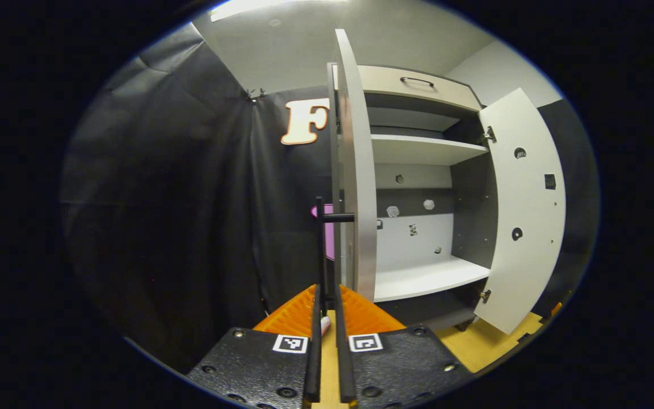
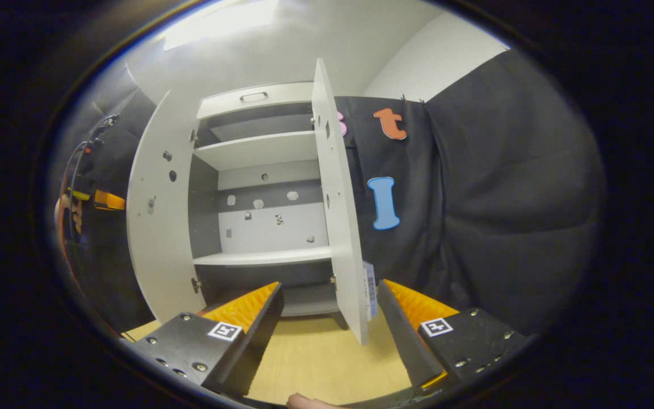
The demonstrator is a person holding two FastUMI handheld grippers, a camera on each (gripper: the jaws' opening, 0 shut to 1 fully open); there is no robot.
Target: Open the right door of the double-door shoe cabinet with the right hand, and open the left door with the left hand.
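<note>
My left gripper (image 1: 327,318) is pinched on the left door's (image 1: 358,187) bar handle (image 1: 321,250), my right gripper (image 2: 327,312) spread empty beside the swung-out right door (image 2: 341,227); pulling crooked could slip the bar free.

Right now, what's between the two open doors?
Between left door and right door: the cabinet's open interior, bare shelves and back panel. Shows in both gripper views.
</note>
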